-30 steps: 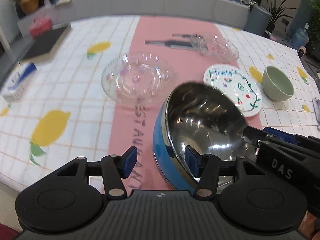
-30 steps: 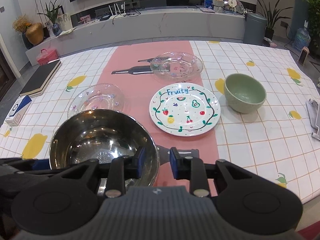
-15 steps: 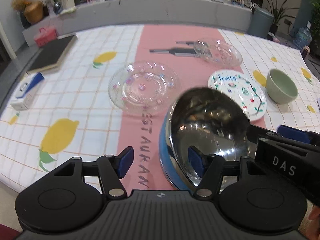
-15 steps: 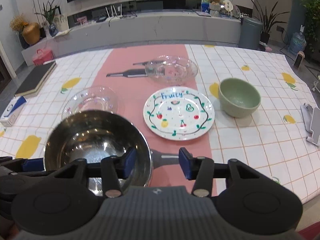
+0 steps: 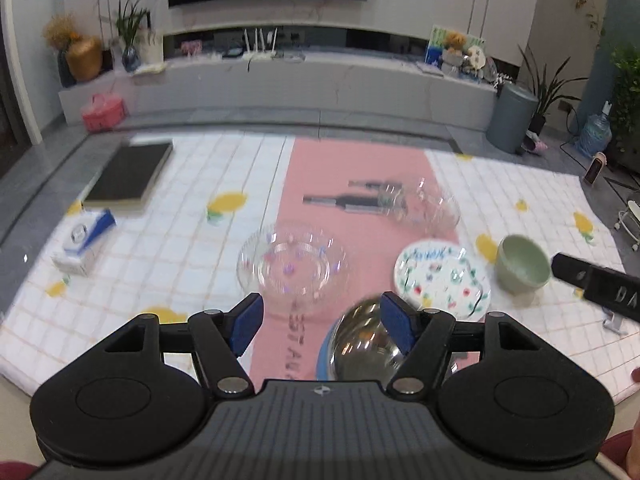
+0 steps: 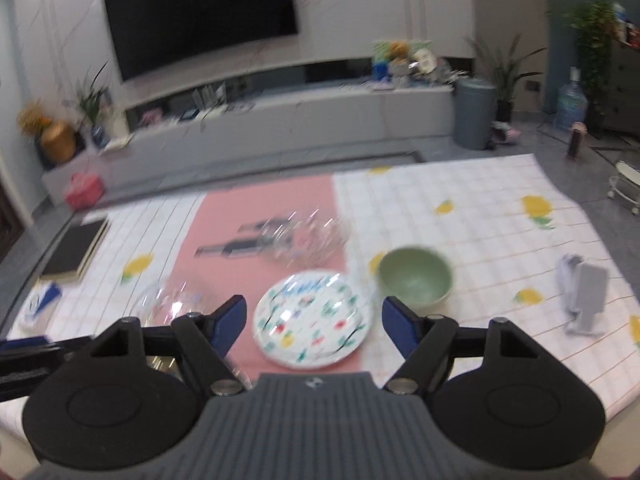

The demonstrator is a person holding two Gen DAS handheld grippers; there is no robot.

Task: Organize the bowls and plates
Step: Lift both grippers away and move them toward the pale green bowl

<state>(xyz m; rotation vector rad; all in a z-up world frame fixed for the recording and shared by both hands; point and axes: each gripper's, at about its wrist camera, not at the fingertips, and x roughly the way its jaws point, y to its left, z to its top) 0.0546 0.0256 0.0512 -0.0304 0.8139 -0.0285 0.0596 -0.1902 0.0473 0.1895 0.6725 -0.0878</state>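
The steel bowl [image 5: 366, 344] with a blue outside sits on the table near the front edge, below my left gripper [image 5: 320, 326]. That gripper's jaws are opening and hold nothing. My right gripper [image 6: 312, 322] hovers above the painted fruit plate [image 6: 316, 320], also opening, with nothing between its pads. A green bowl [image 6: 414, 280] stands right of that plate. Behind them are a clear glass bowl [image 6: 308, 240] and, to the left, a clear glass plate [image 5: 292, 266]. A sliver of the steel bowl [image 6: 160, 362] shows under the right gripper's left finger.
A black book [image 5: 124, 178] and a blue-and-white box [image 5: 84, 240] lie at the table's left side. A grey stand on a cloth [image 6: 584, 300] lies near the right edge. The tablecloth's front edge runs just under both grippers.
Both grippers have risen away from the steel bowl and tilted up toward the room. The right jaws spread wide off the bowl's rim; the left jaws widened a little.
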